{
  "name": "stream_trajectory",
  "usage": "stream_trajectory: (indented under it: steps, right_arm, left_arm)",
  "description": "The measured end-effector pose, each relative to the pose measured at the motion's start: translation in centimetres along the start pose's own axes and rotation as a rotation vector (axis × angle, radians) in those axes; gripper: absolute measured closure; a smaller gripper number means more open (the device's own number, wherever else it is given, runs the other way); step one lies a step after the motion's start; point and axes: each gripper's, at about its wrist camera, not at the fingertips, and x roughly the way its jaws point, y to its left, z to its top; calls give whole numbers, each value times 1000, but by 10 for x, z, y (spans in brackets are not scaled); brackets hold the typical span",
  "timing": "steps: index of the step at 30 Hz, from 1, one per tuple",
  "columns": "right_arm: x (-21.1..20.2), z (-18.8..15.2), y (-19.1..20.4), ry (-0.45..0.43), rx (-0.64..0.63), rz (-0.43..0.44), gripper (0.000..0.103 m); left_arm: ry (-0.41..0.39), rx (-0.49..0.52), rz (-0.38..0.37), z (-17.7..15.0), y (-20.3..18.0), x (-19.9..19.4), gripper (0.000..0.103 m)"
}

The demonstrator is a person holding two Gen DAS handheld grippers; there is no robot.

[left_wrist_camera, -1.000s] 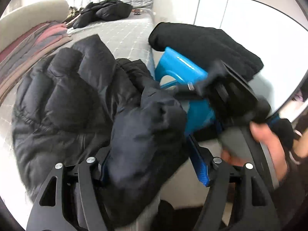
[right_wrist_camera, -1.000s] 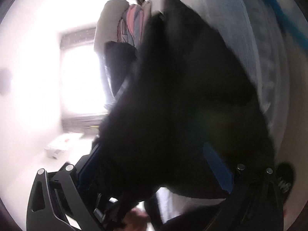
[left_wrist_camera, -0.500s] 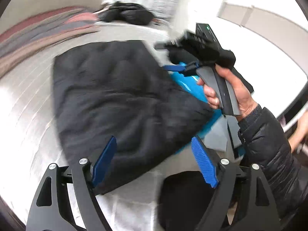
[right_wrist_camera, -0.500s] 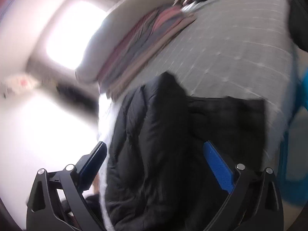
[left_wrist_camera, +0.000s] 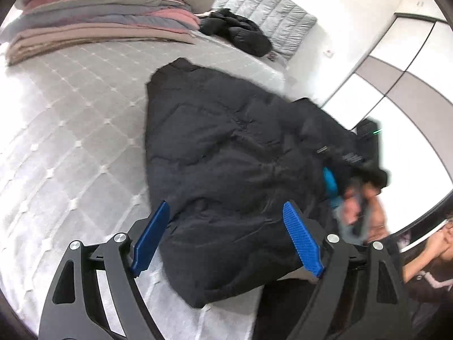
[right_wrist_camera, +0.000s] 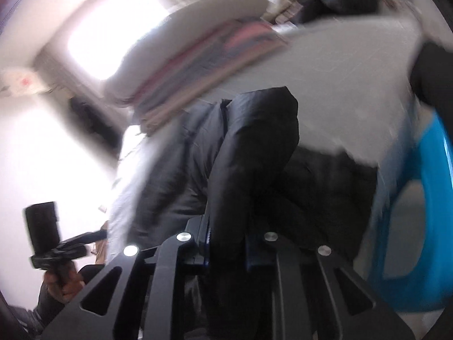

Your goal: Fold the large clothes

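Observation:
A large black puffer jacket [left_wrist_camera: 226, 164] lies spread on the grey quilted mattress [left_wrist_camera: 70, 130], its near end hanging over the bed edge. My left gripper [left_wrist_camera: 226, 235] is open and empty just above the jacket's near hem. My right gripper [right_wrist_camera: 226, 240] is shut on a thick fold of the same jacket [right_wrist_camera: 254, 153] at its right side. In the left wrist view the right gripper [left_wrist_camera: 365, 187] shows blurred at the jacket's right edge, with a hand on it.
A stack of folded blankets [left_wrist_camera: 93, 25] lies at the bed's far left. Another black garment [left_wrist_camera: 237, 34] sits near the headboard. A blue plastic stool [right_wrist_camera: 419, 226] stands beside the bed. White wardrobe doors [left_wrist_camera: 396, 90] are to the right.
The left gripper let go of the jacket and opened; the jacket dropped flat onto the bed. The right gripper opened half a second ago and has now shut on a jacket fold.

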Motion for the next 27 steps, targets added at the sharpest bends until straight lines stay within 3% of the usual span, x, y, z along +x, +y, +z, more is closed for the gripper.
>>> stream_trajectory:
  steps: [1,4,5,7,9,10,12,14,16,20,26,27]
  right_arm:
    - [12,-7,-12,14,22,-8,85]
    - [30,-20,-29,29,81,1,79]
    - [26,-21,-25,17,83,-12,72]
    - [11,-21,-24,-22,62,-56,54]
    - [-16,-26,-15,-83,37,-162,11]
    - [-25,-30,-10,-100,26,-211,7]
    - [-33,-36,-5,-100,-6,-255,7]
    - [-25,-42,-11,-24,5,-283,7]
    - [-14,-43,-21,22,35,-278,7]
    - [13,-48,-54,97,163,-143,7]
    - [38,-57,-90,160,340,78,7]
    - [42,-60,-93,169,373,111,7]
  left_arm:
    - [8,7,-20,1,-3,8,24]
    - [53,33,12,2,-6,31,23]
    - [64,29,10,2,-5,34,23]
    - [56,13,4,2,-1,32,23]
    - [25,1,10,4,7,22,23]
    - [16,-19,18,6,16,19,23]
    - [23,-79,29,10,35,17,23]
    - [46,-174,35,13,62,21,22]
    - [81,-239,-14,17,86,35,22]
    - [149,-372,-162,16,116,72,22]
    - [250,-429,-358,13,117,135,10]
    - [262,-432,-362,11,114,142,9]
